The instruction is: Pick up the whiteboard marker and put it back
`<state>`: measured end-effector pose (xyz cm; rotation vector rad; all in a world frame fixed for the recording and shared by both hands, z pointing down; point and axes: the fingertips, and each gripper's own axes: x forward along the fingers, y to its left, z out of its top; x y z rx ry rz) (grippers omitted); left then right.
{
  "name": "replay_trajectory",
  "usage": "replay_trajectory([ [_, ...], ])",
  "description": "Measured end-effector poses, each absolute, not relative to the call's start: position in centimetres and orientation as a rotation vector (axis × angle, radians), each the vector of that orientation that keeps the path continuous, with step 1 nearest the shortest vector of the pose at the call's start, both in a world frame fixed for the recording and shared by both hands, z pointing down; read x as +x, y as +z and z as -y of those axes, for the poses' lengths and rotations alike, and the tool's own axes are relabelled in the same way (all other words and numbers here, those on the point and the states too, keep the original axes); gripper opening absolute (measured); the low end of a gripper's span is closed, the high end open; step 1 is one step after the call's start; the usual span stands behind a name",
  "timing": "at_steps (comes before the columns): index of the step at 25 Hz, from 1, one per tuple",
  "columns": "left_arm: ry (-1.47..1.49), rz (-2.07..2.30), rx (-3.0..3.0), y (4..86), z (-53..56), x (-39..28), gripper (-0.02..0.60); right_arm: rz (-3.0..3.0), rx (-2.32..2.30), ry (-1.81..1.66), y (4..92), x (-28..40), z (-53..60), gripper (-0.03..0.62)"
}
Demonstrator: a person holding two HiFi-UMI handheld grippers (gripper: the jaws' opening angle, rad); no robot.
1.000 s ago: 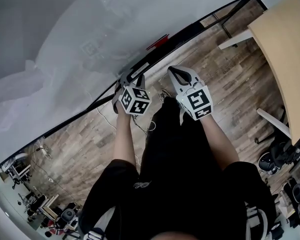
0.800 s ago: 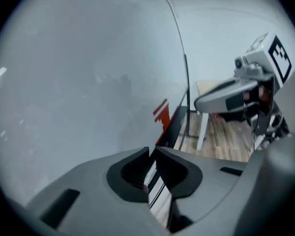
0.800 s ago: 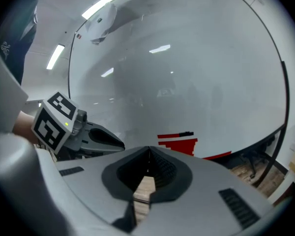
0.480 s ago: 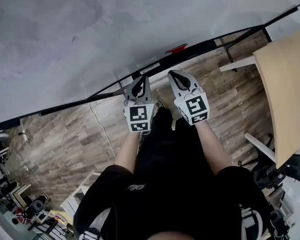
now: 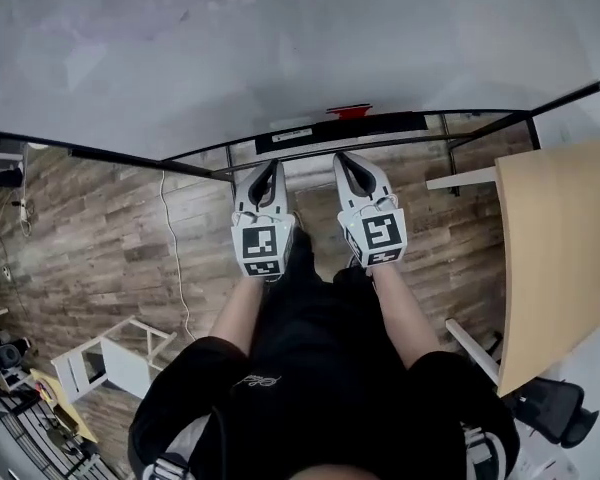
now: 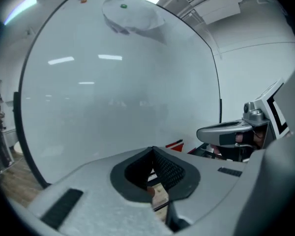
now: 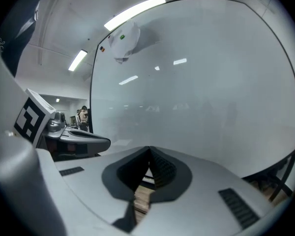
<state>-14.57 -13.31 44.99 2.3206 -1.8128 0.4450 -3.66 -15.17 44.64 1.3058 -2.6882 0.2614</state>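
Observation:
The whiteboard (image 5: 280,48) fills the top of the head view, with its black ledge (image 5: 380,124) just ahead of both grippers. A small red object (image 5: 350,111) and a white strip (image 5: 290,133) lie on the ledge; I cannot make out a marker for sure. My left gripper (image 5: 270,165) is shut and empty, its tips close to the ledge. My right gripper (image 5: 342,157) beside it is also shut and empty. In the left gripper view the shut jaws (image 6: 152,149) face the board (image 6: 118,92), and the red object (image 6: 176,145) shows just past them. The right gripper view shows closed jaws (image 7: 149,148) before the board (image 7: 201,82).
A beige table (image 5: 555,258) stands at the right with a black office chair (image 5: 555,413) below it. A white stool frame (image 5: 120,353) and a cable (image 5: 170,248) lie on the wood floor at the left. A white sheet (image 6: 130,16) hangs near the board's top.
Both grippers have risen and come up level with the whiteboard ledge. The left one has rolled so its marker cube faces up. The head view has swung to face the board squarely.

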Motion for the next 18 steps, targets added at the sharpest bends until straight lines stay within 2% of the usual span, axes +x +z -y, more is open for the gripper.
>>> replay_trajectory([
  [7,0.344,2.058,2.221,40.4,7.9,-10.2,0.005,2.815,1.150,0.164,41.6,0.8,10.5,0.000],
  [18,0.283,2.164,2.196,35.4,0.5,-5.7,0.005,2.910,1.120,0.085,36.4,5.2,5.1,0.000],
])
